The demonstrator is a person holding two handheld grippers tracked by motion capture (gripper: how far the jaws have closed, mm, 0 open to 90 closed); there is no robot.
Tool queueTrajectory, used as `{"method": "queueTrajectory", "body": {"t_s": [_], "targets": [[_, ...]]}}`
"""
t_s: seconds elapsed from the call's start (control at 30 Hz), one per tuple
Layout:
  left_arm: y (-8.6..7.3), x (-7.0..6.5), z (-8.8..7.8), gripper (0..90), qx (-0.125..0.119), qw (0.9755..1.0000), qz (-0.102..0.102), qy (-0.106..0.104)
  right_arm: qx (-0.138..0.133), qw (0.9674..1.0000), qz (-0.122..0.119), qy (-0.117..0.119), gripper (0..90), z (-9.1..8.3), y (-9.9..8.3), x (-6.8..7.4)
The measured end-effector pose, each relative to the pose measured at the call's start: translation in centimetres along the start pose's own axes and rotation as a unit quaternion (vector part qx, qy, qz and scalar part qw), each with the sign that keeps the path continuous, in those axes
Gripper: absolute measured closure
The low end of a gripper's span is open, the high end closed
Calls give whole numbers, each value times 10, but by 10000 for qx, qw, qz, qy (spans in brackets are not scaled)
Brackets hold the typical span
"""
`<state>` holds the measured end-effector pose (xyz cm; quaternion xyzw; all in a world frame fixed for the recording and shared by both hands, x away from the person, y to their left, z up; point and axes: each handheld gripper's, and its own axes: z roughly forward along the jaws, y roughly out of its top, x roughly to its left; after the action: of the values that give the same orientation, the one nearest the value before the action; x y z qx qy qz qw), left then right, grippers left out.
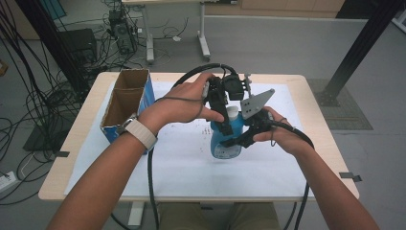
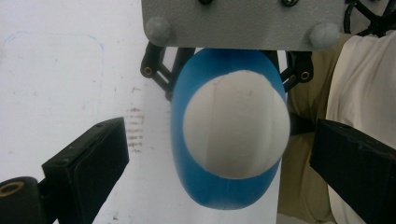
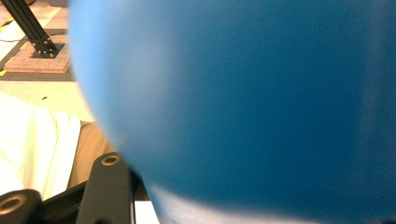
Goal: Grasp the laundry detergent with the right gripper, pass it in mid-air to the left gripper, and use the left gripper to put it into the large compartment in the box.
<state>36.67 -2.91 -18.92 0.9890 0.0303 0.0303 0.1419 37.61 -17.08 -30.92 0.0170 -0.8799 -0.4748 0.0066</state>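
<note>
Blue bottle (image 1: 226, 139) with white cap (image 1: 232, 113), upright over the white mat (image 1: 182, 163) near table centre, lifted or resting not clear. Right gripper (image 1: 246, 136) clamped on the bottle's body from the right side, blue wall pressed close against its camera (image 3: 243, 107). Left gripper (image 1: 221, 108) above the cap, jaws spread wide to either side of it, pads clear of the cap (image 2: 233, 126) in the left gripper view. Further left, open cardboard box (image 1: 125, 103) with two compartments, at the mat's edge. Wooden table (image 1: 76, 139) beneath, cables on the floor beyond.
</note>
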Motion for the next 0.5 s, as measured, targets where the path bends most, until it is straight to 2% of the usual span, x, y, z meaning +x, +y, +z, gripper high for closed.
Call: {"method": "queueTrajectory", "body": {"t_s": [0.5], "targets": [[1,0,2,53,21,10000,4,-5,16,10000,10,11,430,1,0,0]]}}
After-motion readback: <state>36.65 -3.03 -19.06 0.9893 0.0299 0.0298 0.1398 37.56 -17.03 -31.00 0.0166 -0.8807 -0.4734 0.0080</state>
